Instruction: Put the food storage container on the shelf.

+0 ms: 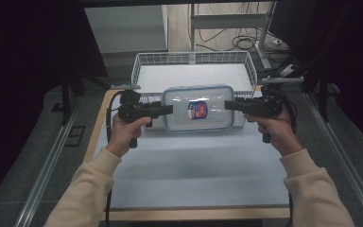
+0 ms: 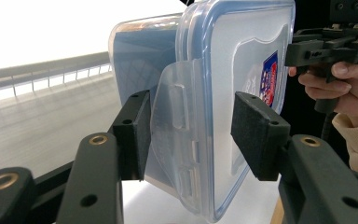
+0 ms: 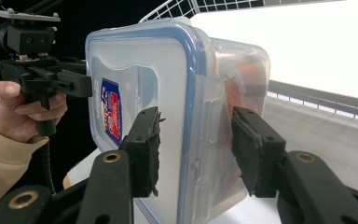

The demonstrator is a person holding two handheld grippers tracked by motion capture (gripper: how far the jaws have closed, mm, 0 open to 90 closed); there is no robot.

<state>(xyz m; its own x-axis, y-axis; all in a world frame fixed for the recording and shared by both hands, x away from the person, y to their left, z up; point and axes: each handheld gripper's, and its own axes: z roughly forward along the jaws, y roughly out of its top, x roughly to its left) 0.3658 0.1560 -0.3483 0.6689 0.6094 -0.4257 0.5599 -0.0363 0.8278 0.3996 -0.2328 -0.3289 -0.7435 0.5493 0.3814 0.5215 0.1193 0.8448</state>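
A clear plastic container point(image 1: 212, 122) with a blue-rimmed lid and a red-and-blue sticker point(image 1: 197, 109) hangs above the white table, just in front of the wire basket. My left gripper point(image 1: 168, 109) is shut on its left end, pads either side of the side clasp point(image 2: 177, 116). At the opposite end my right gripper point(image 1: 229, 105) is shut on it too. In the left gripper view the container point(image 2: 233, 93) stands between my jaws point(image 2: 196, 135), with the right gripper point(image 2: 307, 51) beyond. The right gripper view shows the container point(image 3: 168, 93), my jaws point(image 3: 198, 149) and the left gripper point(image 3: 74, 81). Something orange point(image 3: 247, 70) lies inside.
A white wire basket point(image 1: 194, 56) stands at the back of the table, right behind the container. The white table top point(image 1: 194, 165) has a wooden edge point(image 1: 97, 127). Metal rails run along both sides, and desk legs with cables show beyond the basket.
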